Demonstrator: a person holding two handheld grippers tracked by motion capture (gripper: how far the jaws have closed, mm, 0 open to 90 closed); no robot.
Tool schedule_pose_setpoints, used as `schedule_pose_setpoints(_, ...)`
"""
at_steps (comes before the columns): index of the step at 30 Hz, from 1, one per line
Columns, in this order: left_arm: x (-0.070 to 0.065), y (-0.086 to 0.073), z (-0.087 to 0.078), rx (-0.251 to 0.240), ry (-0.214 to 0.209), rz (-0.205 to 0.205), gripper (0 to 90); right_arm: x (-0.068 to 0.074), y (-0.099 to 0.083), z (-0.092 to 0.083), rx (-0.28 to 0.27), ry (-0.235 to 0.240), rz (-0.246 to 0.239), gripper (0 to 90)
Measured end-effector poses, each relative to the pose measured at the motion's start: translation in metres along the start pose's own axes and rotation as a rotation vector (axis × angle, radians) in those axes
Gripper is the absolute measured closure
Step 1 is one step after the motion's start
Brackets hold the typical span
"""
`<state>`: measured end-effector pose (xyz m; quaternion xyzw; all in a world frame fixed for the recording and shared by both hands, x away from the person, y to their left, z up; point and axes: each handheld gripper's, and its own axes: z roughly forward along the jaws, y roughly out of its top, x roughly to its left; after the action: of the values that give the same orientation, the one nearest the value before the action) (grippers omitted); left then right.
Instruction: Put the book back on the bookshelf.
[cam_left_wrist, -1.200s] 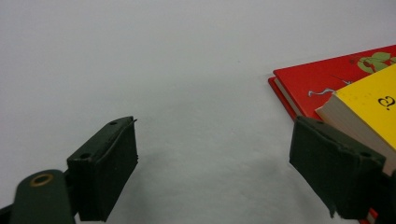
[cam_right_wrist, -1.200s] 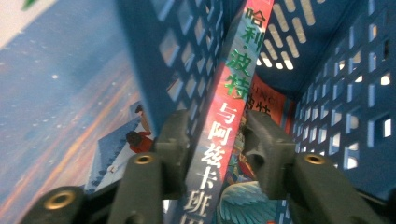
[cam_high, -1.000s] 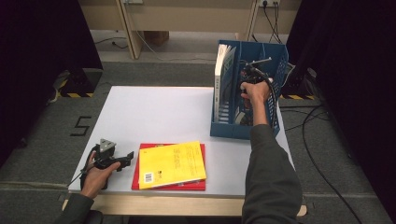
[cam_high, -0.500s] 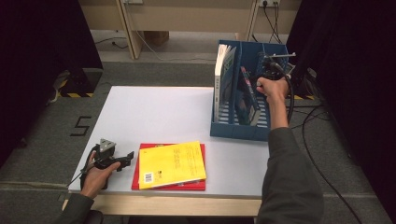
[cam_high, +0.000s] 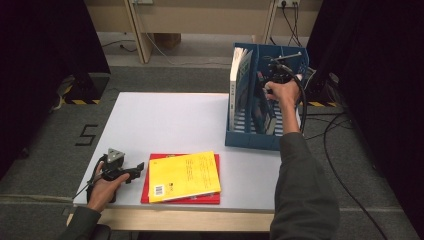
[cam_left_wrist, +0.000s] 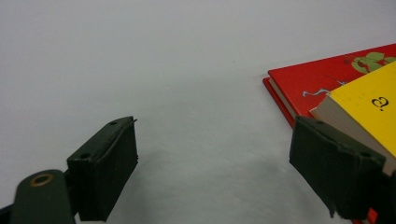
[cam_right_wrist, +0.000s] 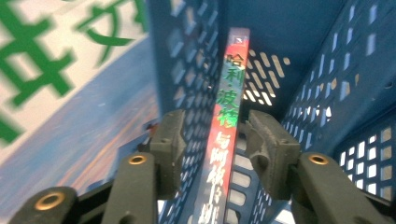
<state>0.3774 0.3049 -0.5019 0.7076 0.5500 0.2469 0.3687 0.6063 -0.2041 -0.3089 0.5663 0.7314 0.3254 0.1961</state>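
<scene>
Right gripper (cam_right_wrist: 212, 140) lifted higher above the blue file rack (cam_high: 250, 137) than a second ago, jaws just opened off the red-spined book (cam_right_wrist: 226, 121).

Book stands upright in the rack's middle slot, spine up, still between the jaws but with a gap on each side: released, not gripped. Placing step judged done; next move calls for drawing straight up out of the slot without knocking the spine, then going for the next book. Rack's leftmost slot holds a large white-and-blue book (cam_high: 240, 75). In front of the rack, to its left, yellow book (cam_high: 184, 176) lies on red book (cam_high: 150, 186). Left gripper (cam_left_wrist: 212, 163) rests left of that stack, jaws wide and empty.
</scene>
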Motion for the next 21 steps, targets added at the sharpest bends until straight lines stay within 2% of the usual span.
schedule_pose_setpoints(2,0.000,0.000,0.000,0.000,-0.002,-0.001,14.5,0.000,0.001,0.004,0.007,-0.003,0.010,54.4)
schedule_pose_setpoints(4,0.001,0.000,0.000,0.002,-0.003,-0.004,14.5,-0.001,0.003,0.017,0.024,0.015,0.016,51.0)
schedule_pose_setpoints(6,0.001,0.000,0.000,0.002,-0.003,-0.002,14.5,-0.002,0.003,0.020,0.032,0.001,0.008,51.1)
schedule_pose_setpoints(7,0.001,0.000,0.000,0.001,-0.003,-0.002,14.6,-0.004,0.006,0.026,0.056,-0.018,0.000,59.3)
schedule_pose_setpoints(8,0.001,0.000,-0.001,0.000,-0.003,-0.002,14.6,-0.004,0.006,0.026,0.056,-0.018,0.000,59.3)
schedule_pose_setpoints(9,0.001,0.000,-0.001,0.000,-0.003,-0.003,14.6,-0.005,0.009,0.027,0.074,-0.029,-0.005,64.0)
schedule_pose_setpoints(12,0.001,0.000,-0.001,-0.001,-0.005,0.000,14.5,-0.007,0.011,0.026,0.090,-0.025,-0.018,66.3)
schedule_pose_setpoints(13,0.000,0.000,-0.001,-0.001,-0.006,0.001,14.5,-0.008,0.011,0.025,0.083,-0.022,-0.010,66.9)
schedule_pose_setpoints(14,0.000,0.000,-0.001,-0.001,-0.004,0.001,14.5,-0.005,0.012,0.023,0.067,-0.045,-0.021,65.1)
schedule_pose_setpoints(15,0.000,0.000,0.000,-0.001,-0.002,0.000,14.5,-0.005,0.012,0.023,0.067,-0.045,-0.021,65.1)
schedule_pose_setpoints(16,0.000,0.000,0.000,-0.001,-0.001,0.000,14.5,-0.003,0.012,0.026,0.096,-0.064,-0.030,65.3)
schedule_pose_setpoints(18,0.000,0.000,-0.001,-0.001,-0.003,0.001,14.5,-0.002,0.012,0.028,0.113,-0.079,-0.029,66.8)
schedule_pose_setpoints(19,0.000,0.000,-0.001,-0.001,-0.003,0.001,14.5,0.001,0.012,0.029,0.126,-0.114,-0.047,66.0)
schedule_pose_setpoints(21,0.000,0.000,0.000,-0.001,-0.002,-0.001,14.5,0.005,0.013,0.031,0.138,-0.114,-0.034,65.6)
